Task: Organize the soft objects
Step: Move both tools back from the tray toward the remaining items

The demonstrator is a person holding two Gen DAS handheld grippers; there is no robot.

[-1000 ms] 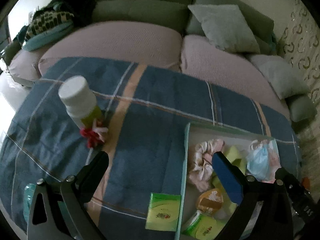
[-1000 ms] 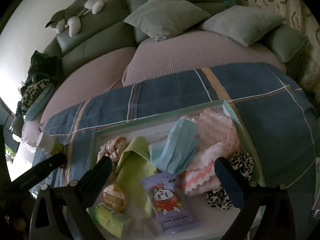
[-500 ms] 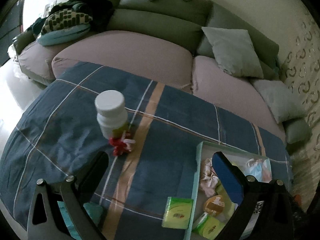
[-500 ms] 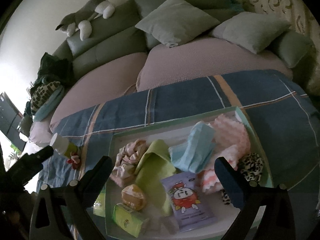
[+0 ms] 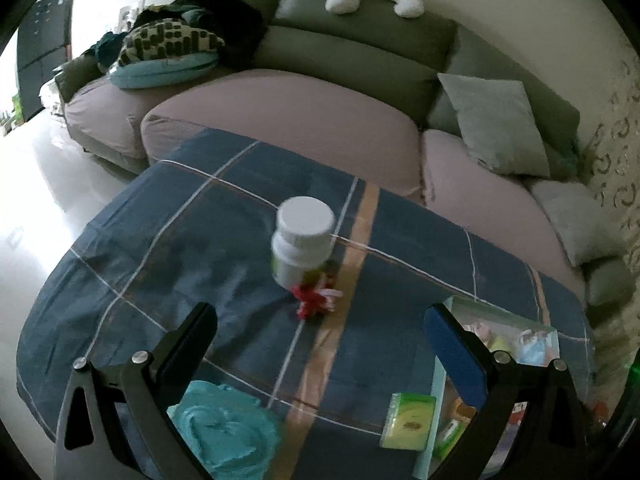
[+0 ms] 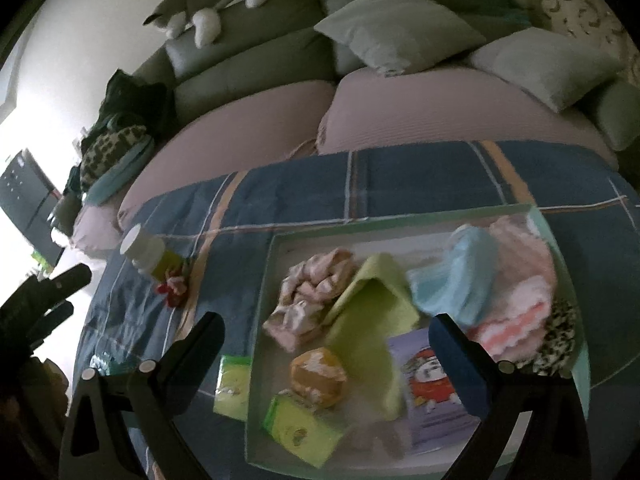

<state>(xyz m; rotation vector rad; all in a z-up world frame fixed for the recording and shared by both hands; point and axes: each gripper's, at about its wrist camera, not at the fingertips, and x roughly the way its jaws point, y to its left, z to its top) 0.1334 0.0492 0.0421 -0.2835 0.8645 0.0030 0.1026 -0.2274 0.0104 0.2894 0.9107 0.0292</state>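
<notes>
A pale green tray (image 6: 262,280) on the blue plaid cloth holds a pink scrunchie (image 6: 310,284), a green cloth (image 6: 370,316), a blue face mask (image 6: 460,276), a pink knit piece (image 6: 524,280), a leopard-print item (image 6: 560,332), an orange bun (image 6: 318,376), a purple packet (image 6: 424,376) and a green tissue pack (image 6: 300,428). My right gripper (image 6: 326,338) hovers open over the tray. My left gripper (image 5: 320,328) is open above the cloth, just short of a red bow (image 5: 314,300) and a white-capped bottle (image 5: 302,246). A teal towel (image 5: 224,428) lies under its left finger.
A second green tissue pack (image 5: 408,420) lies on the cloth (image 5: 200,240) beside the tray's left rim (image 5: 436,392). Behind the table stands a sofa (image 5: 280,120) with grey pillows (image 5: 496,124), a plush toy (image 6: 208,12) and piled clothes (image 5: 172,44). Bright floor lies left.
Both grippers have pulled back and up from the table. In the left view the bottle and bow have shifted toward the centre, and the teal towel has come into view. Both stay open.
</notes>
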